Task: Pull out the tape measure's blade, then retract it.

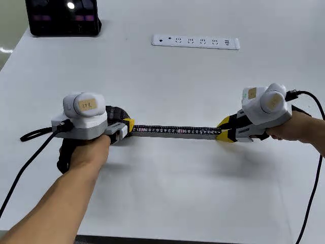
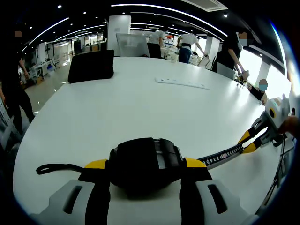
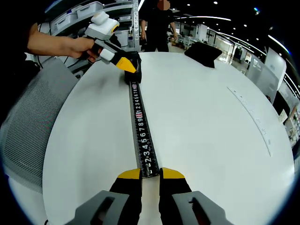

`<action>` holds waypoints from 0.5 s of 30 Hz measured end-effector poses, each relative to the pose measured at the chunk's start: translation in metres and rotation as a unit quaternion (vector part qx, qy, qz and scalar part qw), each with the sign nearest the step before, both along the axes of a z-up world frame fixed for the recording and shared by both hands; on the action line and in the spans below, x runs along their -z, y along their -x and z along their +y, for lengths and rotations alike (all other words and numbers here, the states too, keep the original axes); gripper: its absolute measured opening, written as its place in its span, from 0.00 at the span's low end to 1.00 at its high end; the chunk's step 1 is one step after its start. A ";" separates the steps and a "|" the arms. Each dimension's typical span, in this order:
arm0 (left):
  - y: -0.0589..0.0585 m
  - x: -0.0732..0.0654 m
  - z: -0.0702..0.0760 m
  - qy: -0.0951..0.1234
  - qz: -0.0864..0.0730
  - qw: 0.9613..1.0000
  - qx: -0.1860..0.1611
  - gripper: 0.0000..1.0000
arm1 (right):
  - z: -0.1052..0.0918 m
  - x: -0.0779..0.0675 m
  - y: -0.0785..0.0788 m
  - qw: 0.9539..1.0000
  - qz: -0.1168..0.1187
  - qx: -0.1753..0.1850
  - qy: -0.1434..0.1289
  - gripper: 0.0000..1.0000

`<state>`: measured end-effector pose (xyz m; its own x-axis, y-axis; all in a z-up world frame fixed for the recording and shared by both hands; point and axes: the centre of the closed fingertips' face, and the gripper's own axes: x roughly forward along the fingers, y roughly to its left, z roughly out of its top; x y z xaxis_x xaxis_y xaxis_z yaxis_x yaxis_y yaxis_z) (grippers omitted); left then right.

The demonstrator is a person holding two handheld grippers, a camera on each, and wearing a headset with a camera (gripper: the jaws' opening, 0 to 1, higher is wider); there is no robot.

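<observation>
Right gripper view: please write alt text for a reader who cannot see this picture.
The right gripper is shut on the end of the tape measure's blade, which stretches straight away across a white table. At its far end, the left gripper, in a person's hand, holds the black tape measure case.

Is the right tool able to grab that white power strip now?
Probably not yet. The right tool is shut on the blade, stretched from the tape measure in the left tool. Nothing lies between it and the power strip, though.
</observation>
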<state>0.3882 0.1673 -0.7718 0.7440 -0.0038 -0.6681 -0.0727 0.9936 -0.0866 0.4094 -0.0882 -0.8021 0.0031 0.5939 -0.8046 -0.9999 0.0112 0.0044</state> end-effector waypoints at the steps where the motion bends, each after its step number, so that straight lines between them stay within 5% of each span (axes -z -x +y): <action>1: 0.000 0.000 0.000 0.000 0.000 1.000 0.000 0.54 | 0.001 0.000 0.000 1.000 0.000 -0.001 0.000 0.10; 15: -0.001 -0.001 0.002 0.004 0.002 1.000 0.000 0.55 | 0.005 -0.001 0.000 1.000 -0.001 -0.003 0.003 0.10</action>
<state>0.3890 0.1690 -0.7709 0.7411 -0.0093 -0.6713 -0.0723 0.9930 -0.0937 0.4097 -0.0828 -0.8007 0.0004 0.5890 -0.8082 -1.0000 0.0052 0.0033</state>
